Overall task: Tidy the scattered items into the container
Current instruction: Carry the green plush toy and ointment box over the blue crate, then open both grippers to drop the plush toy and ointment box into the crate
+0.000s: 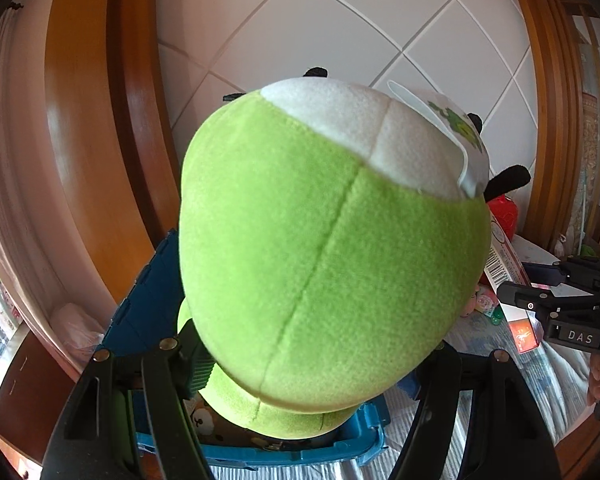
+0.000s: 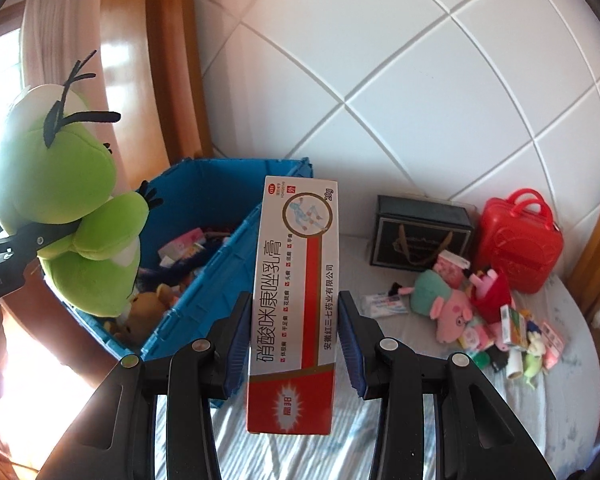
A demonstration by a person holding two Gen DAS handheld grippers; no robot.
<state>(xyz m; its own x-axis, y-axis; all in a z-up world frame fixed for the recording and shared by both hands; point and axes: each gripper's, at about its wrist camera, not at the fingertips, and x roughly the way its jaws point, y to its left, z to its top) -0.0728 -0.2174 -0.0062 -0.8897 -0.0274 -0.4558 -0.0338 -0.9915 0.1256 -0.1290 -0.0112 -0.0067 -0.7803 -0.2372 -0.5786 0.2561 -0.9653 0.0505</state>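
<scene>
My left gripper (image 1: pixel 312 356) is shut on a green and white plush frog (image 1: pixel 332 216), which fills the left wrist view and hangs over the blue crate (image 1: pixel 148 304). In the right wrist view the frog (image 2: pixel 72 200) is held above the crate's (image 2: pixel 220 276) left side, the left gripper (image 2: pixel 40 236) pinching its neck. My right gripper (image 2: pixel 294 336) is shut on a red and white medicine box (image 2: pixel 296 300), held upright just right of the crate. The right gripper also shows in the left wrist view (image 1: pixel 560 300).
The crate holds several small toys and boxes. On the bed (image 2: pixel 420 400) to the right lie a pink pig plush (image 2: pixel 452 312), a red toy case (image 2: pixel 520 240), a dark gift bag (image 2: pixel 420 236) and several small items. A wooden frame (image 2: pixel 172 80) and a padded headboard (image 2: pixel 380 80) stand behind.
</scene>
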